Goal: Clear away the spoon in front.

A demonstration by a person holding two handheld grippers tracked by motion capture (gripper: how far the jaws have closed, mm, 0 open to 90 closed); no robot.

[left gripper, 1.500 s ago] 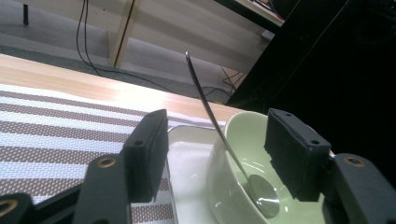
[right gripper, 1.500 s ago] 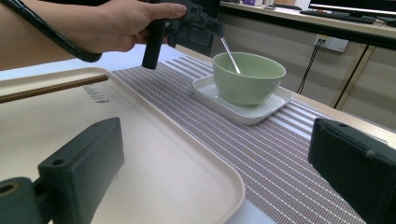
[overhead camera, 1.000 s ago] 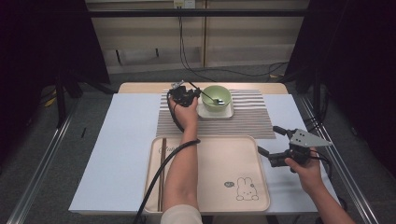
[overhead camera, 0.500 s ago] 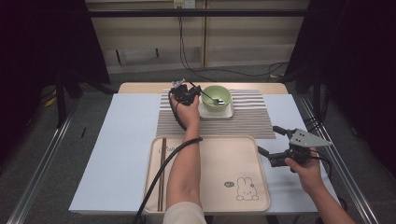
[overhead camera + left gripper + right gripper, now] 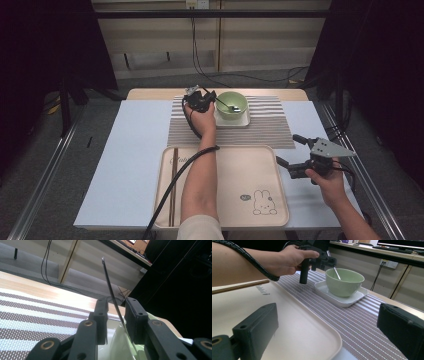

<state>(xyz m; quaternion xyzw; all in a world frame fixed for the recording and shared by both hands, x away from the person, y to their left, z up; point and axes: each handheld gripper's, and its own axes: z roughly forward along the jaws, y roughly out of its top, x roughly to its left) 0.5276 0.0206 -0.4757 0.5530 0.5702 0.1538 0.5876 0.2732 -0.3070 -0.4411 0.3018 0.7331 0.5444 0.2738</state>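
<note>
Nearest, right gripper (image 5: 289, 151) hovering at the tray's (image 5: 280, 200) right edge, jaws spread wide and empty, likely parked out of the way. Chopsticks (image 5: 172, 190) lying along the tray's left side. Farther off, left gripper (image 5: 117, 315) reaching to the green bowl (image 5: 231, 104) on its white dish (image 5: 240, 121), jaws part open around the spoon (image 5: 113, 298) handle, one pad touching it, not yet clamped. Spoon leaning in the bowl, handle up for an easy pinch.

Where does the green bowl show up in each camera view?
High view: green bowl at top centre, on the white dish.
Left gripper view: its pale rim at bottom centre, behind the claw.
Right gripper view: upper centre.
Shared landmark: the striped mat.
</note>
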